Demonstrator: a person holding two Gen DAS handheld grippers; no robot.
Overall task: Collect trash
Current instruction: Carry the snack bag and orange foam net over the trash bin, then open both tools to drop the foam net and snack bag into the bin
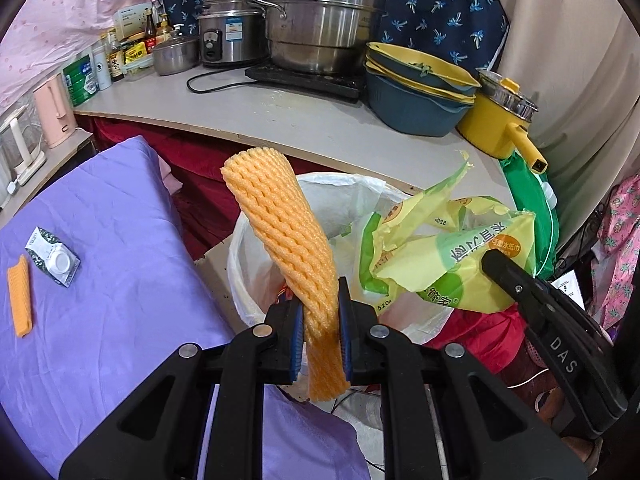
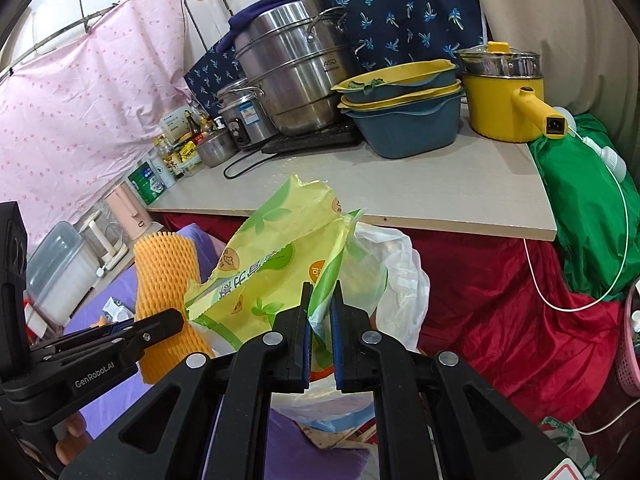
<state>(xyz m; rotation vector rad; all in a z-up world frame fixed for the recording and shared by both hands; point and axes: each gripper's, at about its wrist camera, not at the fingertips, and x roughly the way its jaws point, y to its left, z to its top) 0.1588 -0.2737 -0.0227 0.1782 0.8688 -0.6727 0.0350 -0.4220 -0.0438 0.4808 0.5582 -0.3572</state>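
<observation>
Left wrist view: looked forward and steeply down along its own black gripper fingers [image 1: 286, 332], very near the white-lined trash bin [image 1: 256, 240], with the purple bedsheet [image 1: 120, 280] at its left and the grey countertop [image 1: 280, 120] beyond.
Right wrist view: sat to the right of the other camera, faced the same way but less steeply, close over the bin's white liner [image 2: 400, 272], below the countertop's front edge [image 2: 360, 222].
Shared: stacked steel steamer pot [image 1: 320, 20] [image 2: 292, 68], yellow electric pot [image 1: 496, 128] [image 2: 504, 100], blue-and-yellow basins [image 1: 416, 92] [image 2: 404, 116], pink dotted cloth [image 1: 60, 20] [image 2: 80, 100].
Cross-sight: each view caught the other gripper at its side edge.
</observation>
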